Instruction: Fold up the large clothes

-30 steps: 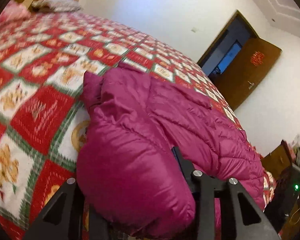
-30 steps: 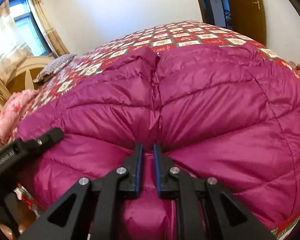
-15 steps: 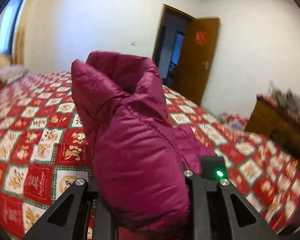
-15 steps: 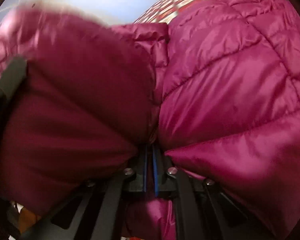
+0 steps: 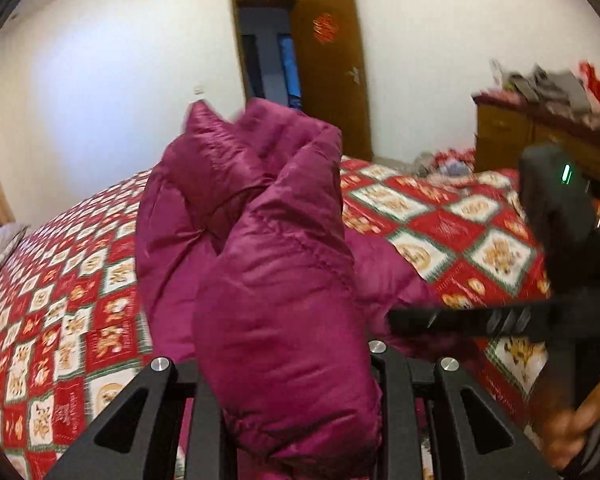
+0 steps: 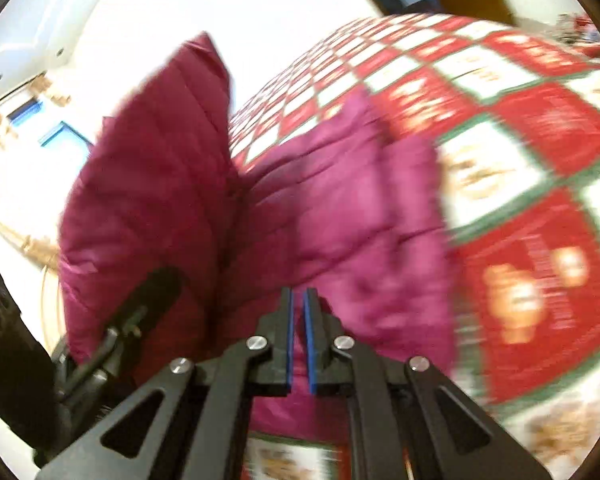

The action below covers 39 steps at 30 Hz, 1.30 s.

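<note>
Each camera sits just behind its own tool and looks forward and down along the fingers, very close in. The left view faces over the left tool [image 5: 292,408], past the jacket [image 5: 268,280] bunched right before the lens, across the bed [image 5: 460,220] toward the door [image 5: 332,68] and a dresser [image 5: 508,132] to the right. The right view looks over the right tool [image 6: 298,336], tilted, at the same jacket [image 6: 340,216] and bed [image 6: 540,140], blurred. Both share jacket and bed, and each catches the other tool at its edge: the right tool [image 5: 428,320] in the left view, the left tool [image 6: 140,304] in the right view.
</note>
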Each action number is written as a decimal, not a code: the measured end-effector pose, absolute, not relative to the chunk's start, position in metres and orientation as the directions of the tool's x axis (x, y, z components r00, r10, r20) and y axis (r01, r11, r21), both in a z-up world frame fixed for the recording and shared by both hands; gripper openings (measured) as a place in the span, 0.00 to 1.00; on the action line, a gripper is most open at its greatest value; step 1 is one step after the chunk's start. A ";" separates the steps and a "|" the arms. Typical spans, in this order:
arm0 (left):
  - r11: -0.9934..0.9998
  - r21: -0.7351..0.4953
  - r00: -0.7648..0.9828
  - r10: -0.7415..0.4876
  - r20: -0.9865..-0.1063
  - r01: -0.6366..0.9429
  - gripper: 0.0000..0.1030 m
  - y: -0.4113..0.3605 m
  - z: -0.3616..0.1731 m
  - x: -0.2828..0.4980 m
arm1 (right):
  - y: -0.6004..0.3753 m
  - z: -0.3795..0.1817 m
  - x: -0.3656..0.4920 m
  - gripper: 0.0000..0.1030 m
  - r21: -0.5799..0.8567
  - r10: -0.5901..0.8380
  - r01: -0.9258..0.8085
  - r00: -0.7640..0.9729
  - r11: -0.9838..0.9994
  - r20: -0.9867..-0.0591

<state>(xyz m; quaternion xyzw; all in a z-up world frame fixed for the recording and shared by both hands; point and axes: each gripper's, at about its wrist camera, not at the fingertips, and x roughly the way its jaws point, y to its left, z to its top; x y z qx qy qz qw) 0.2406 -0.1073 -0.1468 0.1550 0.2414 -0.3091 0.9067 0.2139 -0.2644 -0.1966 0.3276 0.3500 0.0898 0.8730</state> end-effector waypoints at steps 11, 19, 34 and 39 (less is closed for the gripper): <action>0.651 0.278 0.655 -0.451 -0.606 0.706 0.26 -0.165 -0.195 0.223 | -0.311 -0.195 0.192 0.10 0.606 0.272 0.156 0.788 0.780 -0.553; 0.629 0.286 0.643 -0.461 -0.612 0.723 0.27 -0.172 -0.205 0.225 | -0.295 -0.150 0.225 0.11 0.490 0.343 -0.063 0.791 0.870 -0.507; 0.570 0.294 0.602 -0.485 -0.634 0.768 0.41 -0.151 -0.192 0.208 | -0.300 -0.220 0.256 0.00 0.508 0.420 -0.053 0.639 0.860 -0.645; 0.516 0.378 0.614 -0.431 -0.661 0.769 0.41 -0.147 -0.190 0.191 | -0.296 -0.223 0.254 0.00 0.525 0.452 -0.075 0.620 0.848 -0.641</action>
